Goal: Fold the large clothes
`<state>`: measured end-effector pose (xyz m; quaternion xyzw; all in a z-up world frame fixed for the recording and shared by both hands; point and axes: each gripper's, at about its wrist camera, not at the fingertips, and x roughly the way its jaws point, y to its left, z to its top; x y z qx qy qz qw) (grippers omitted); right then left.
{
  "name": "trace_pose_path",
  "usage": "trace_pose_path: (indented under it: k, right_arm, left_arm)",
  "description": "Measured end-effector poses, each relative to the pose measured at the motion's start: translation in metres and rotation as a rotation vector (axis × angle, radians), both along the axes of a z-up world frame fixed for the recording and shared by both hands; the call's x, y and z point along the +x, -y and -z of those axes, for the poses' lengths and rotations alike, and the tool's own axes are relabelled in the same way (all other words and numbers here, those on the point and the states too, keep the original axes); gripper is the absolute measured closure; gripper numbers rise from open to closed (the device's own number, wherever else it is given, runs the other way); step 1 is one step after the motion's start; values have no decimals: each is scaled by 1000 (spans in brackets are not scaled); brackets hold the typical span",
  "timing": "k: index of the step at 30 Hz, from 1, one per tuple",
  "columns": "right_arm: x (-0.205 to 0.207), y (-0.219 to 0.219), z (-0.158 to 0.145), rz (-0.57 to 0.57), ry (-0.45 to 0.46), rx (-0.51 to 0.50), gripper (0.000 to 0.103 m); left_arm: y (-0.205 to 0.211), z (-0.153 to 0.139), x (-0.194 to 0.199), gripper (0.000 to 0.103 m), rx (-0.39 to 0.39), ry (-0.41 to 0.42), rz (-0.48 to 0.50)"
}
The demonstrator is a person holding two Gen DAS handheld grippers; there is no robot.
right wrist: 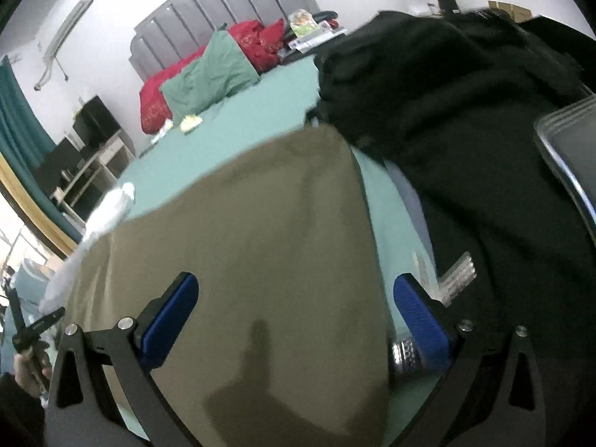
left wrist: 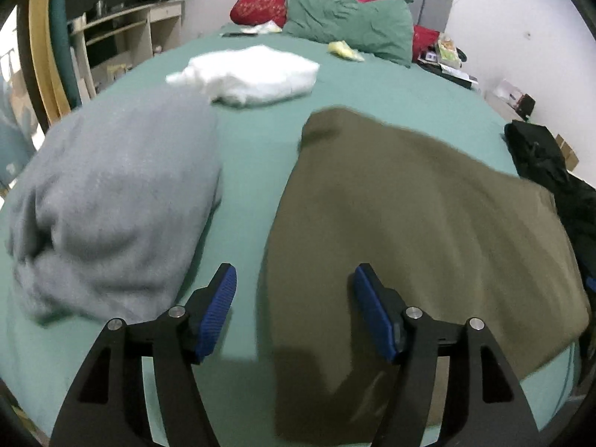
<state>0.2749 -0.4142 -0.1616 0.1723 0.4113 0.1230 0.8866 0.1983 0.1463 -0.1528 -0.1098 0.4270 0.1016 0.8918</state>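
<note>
My left tongs (left wrist: 294,309) stand wide open and hold nothing; they hover over the near left edge of the olive garment (left wrist: 409,231), one pad above bare sheet, the other above the cloth. My right tongs (right wrist: 296,320) are likewise spread wide and empty, poised above the same garment's near right portion, with its right edge just inside the right pad.

The olive garment lies flat in a neat rectangle on the bed (left wrist: 253,156), toward the near right corner. Judgement: it appears folded at least once, and I am between grasps. The next move calls for lowering both tongs to a matching pair of corners, pinching the full thickness of cloth, and carrying it over evenly.

Both hands are held low and roughly level, pointing toward the headboard; the right is tilted.

A grey garment (left wrist: 111,201) lies bunched by the near left edge, a white one (left wrist: 249,74) mid-bed, and a black one (right wrist: 465,119) along the right edge.
</note>
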Motion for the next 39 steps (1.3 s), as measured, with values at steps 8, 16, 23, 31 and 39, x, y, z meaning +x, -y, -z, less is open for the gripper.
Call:
trace_pose_path:
  k: [8,16,23,31,39]
  right_arm:
    - [-33,-25,48,-37,-119,175,30]
    - [-41,-23,22,-65,-58,232,75]
    - [-92,-16,1,-52,-53,209,76]
    - [-132,-6,16,-12,-138,159,71]
    - [-119,6,34,76,-192,243,38]
  left_arm:
    - [1,47,0,35,-179,-69,7]
    - [30,13,-26,96,-92,31,83]
    - [40,-22,-81,96,-146,25,41]
    - [48,5,-146,92,-125,-92,19]
    - [50,-35,-156,53,-58,9,-73]
